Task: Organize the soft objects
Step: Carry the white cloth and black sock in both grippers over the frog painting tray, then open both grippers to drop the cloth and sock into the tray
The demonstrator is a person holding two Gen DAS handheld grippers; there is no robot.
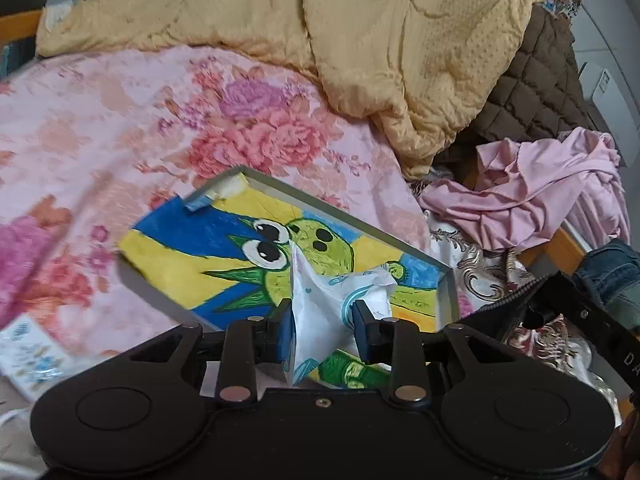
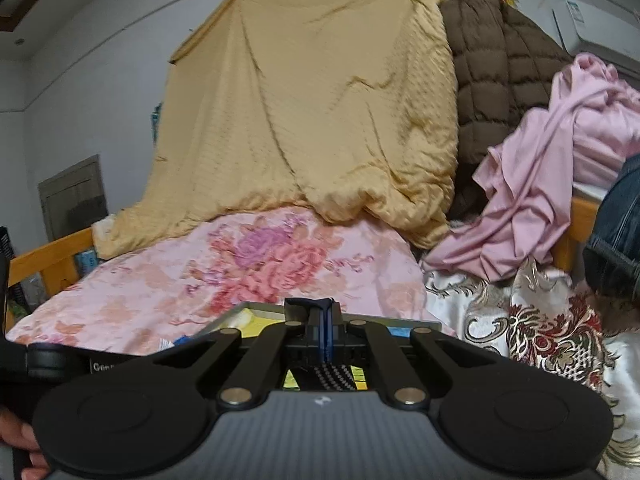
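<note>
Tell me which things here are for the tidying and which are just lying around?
For the tidying: white wrapper in the left gripper, pink cloth, yellow quilt, brown jacket.
Just lying around: painting, box.

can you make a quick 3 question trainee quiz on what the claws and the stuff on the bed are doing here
1. True or false: the left claw is shut on a crumpled white wrapper.
2. What lies directly under that wrapper? A) the pink garment B) the framed cartoon picture C) the yellow quilt
3. Fill in: in the right wrist view, the right claw is ____, with nothing visibly between its pads.

Key: 1 true; 2 B; 3 shut
</note>
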